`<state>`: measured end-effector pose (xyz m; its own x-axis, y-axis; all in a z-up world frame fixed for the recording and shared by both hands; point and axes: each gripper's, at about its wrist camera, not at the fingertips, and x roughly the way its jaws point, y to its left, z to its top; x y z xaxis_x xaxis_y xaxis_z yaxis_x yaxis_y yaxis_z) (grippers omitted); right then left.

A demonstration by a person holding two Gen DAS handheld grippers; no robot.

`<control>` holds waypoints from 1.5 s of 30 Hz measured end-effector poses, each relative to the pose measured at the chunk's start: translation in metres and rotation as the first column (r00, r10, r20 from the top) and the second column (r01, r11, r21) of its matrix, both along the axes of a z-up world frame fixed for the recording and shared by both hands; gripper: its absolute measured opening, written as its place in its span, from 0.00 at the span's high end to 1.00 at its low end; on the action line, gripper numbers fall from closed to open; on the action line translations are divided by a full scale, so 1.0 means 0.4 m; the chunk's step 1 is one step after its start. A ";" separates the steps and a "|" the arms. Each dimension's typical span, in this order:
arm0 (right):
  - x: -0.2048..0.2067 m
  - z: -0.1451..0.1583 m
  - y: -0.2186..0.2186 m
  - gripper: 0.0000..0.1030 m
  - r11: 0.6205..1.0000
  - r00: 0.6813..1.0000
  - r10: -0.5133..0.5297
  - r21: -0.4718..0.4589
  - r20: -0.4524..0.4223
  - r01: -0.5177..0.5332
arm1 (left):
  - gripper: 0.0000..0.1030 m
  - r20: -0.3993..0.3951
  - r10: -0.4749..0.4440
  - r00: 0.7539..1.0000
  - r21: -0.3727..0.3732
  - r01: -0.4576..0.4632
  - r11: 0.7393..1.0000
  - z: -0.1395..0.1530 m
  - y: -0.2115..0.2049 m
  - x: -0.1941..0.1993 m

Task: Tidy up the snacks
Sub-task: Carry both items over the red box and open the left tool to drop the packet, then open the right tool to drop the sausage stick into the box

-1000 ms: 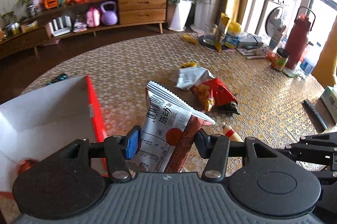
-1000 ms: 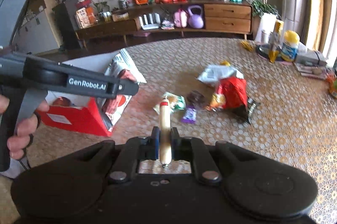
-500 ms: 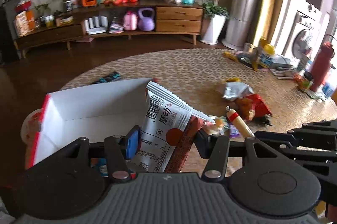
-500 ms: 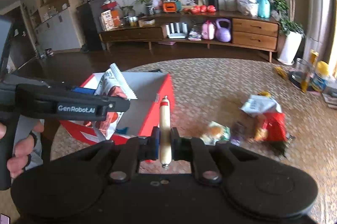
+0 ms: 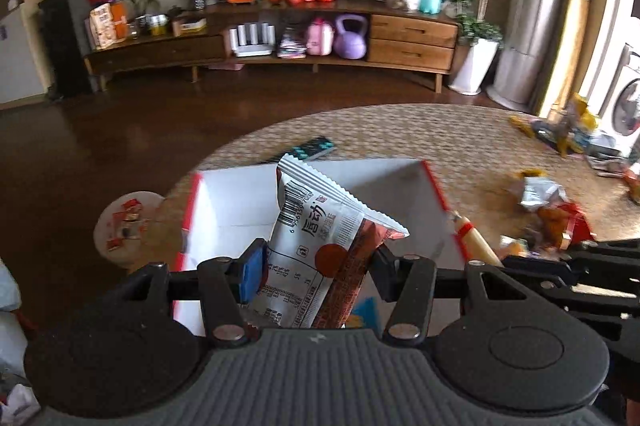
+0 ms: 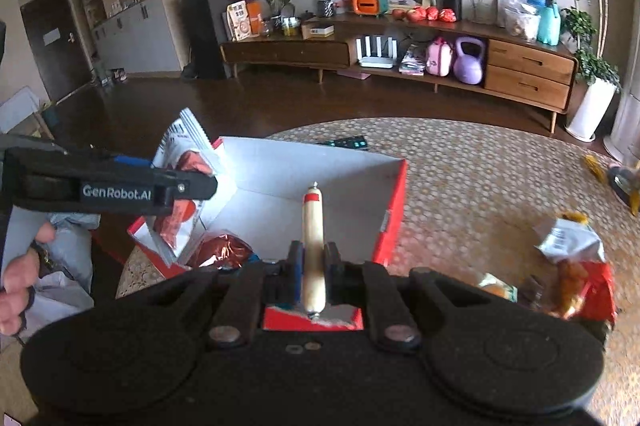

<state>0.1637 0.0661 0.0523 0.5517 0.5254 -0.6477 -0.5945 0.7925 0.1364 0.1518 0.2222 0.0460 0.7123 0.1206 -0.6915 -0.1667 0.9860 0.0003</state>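
Over the red box (image 6: 394, 210), each hand-held gripper grips: left (image 5: 316, 272) a snack packet (image 5: 316, 246), right (image 6: 313, 268) a sausage stick (image 6: 313, 238).

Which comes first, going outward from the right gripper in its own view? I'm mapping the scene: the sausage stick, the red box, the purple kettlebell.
1. Sausage stick: clamped upright in the right gripper, over the box.
2. Red box: just beyond the fingers, on the table.
3. Purple kettlebell: across the room, on the wooden cabinet's shelf.

Both wrist views tilt down, close over the red box (image 5: 436, 186) (image 6: 394, 210) — sharing table (image 5: 460, 142) (image 6: 472, 170) and sideboard (image 5: 408, 38) (image 6: 528, 66) beyond
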 end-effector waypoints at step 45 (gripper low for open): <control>0.144 -0.202 0.177 0.79 0.988 0.987 -0.002 -0.153 -0.161 -0.023 | 0.33 -0.205 0.043 0.978 0.038 -0.036 0.999 -0.228 0.097 0.243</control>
<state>0.2213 0.1369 -0.0285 0.4289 0.4177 -0.8010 -0.5834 0.8051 0.1074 0.2491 0.2610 -0.0452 0.5499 0.1717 -0.8174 -0.1983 0.9775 0.0720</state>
